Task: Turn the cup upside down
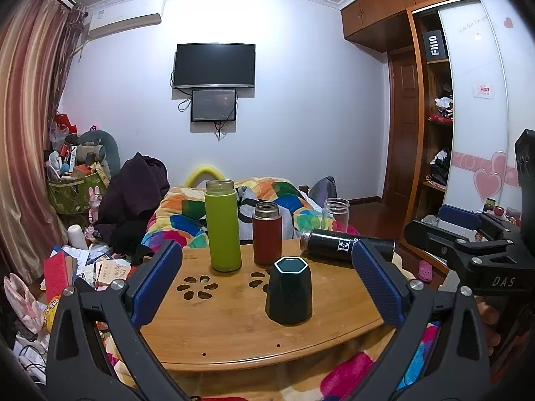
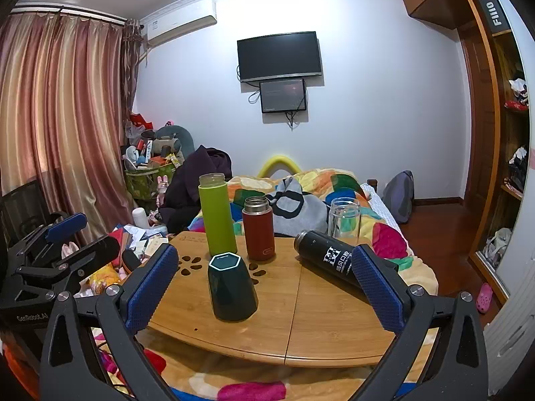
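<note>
A dark green hexagonal cup [image 1: 289, 292] stands upside down on the bamboo tray table [image 1: 227, 330], its flat base up; it also shows in the right wrist view [image 2: 231, 290]. My left gripper [image 1: 267, 277] is open and empty, its blue pads either side of the cup but nearer the camera, not touching it. My right gripper [image 2: 264, 284] is open and empty, held back from the table. The right gripper also shows at the right edge of the left wrist view [image 1: 468, 230].
On the table stand a tall green bottle [image 1: 223, 226], a red flask [image 1: 266, 233] and a clear glass jar [image 1: 335, 212]. A black bottle [image 1: 337, 244] lies on its side at the right. A colourful quilt [image 1: 187, 214] lies behind. Clutter [image 1: 83, 267] fills the floor left.
</note>
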The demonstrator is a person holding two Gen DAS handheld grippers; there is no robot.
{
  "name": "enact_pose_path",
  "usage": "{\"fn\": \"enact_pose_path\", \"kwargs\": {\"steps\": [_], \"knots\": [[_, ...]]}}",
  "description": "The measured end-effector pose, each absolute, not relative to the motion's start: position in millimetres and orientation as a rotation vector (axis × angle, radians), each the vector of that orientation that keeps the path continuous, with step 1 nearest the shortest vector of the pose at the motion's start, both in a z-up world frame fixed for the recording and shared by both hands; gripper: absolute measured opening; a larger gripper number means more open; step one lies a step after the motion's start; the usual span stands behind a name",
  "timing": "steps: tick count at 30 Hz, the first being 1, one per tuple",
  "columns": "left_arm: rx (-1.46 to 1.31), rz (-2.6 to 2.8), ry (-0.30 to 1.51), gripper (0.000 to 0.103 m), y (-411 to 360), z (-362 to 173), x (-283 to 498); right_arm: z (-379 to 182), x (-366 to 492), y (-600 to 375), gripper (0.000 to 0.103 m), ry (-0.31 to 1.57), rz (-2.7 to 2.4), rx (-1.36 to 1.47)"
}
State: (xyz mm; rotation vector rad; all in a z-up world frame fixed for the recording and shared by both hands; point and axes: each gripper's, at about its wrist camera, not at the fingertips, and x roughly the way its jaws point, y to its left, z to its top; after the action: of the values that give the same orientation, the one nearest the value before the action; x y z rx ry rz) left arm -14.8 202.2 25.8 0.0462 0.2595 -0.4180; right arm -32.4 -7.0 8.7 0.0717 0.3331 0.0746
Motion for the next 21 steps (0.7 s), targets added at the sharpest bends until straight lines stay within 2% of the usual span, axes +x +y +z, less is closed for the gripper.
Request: {"fn": "enact_pose_path", "kwargs": {"steps": [21], "knots": [[0.049, -0.420, 0.259, 0.103, 202.3, 26.5, -14.5, 8.5, -32.2, -9.3, 0.103, 0.338, 0.073, 0.070]]}}
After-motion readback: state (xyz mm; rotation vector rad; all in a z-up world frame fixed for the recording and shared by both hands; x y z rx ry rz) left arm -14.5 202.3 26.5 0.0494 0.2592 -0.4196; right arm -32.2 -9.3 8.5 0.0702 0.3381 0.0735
